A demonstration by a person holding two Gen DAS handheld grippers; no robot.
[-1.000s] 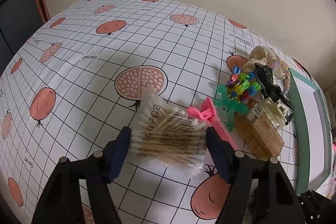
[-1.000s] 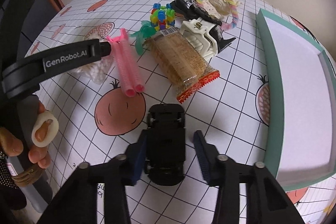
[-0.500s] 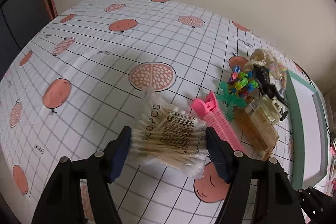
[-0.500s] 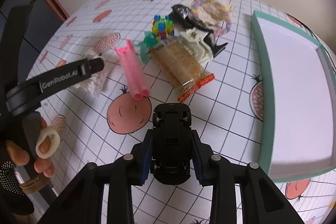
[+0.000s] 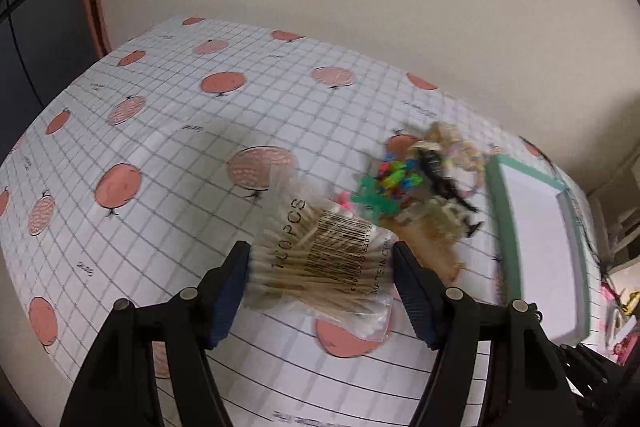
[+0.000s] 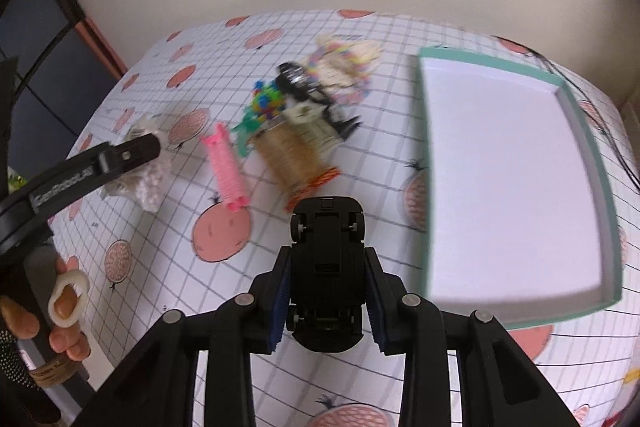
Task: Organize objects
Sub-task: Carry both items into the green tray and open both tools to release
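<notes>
My left gripper [image 5: 322,279] is shut on a clear bag of cotton swabs [image 5: 324,251], held end to end between the blue pads above the table. The same bag [image 6: 152,179] shows in the right wrist view, behind the left gripper's black finger [image 6: 120,159]. My right gripper [image 6: 326,301] is shut on a black toy car [image 6: 326,251], belly up and off the cloth. A teal-rimmed tray [image 6: 484,63] with a white floor lies to the right of the car. That tray [image 5: 500,215] is also at the right of the left wrist view.
A pile sits mid-table: pink hair clip [image 6: 228,167], snack packet [image 6: 292,159], coloured bead toy [image 6: 268,103], cream claw clip [image 6: 304,113], black clip [image 6: 296,83], pastel braided ring [image 6: 344,67]. A person's hand [image 6: 60,311] grips the left handle. A wall runs behind the table.
The right gripper has shut on the black car and raised it off the cloth. The left gripper has risen with the swab bag. Both views are now higher and blurred.
</notes>
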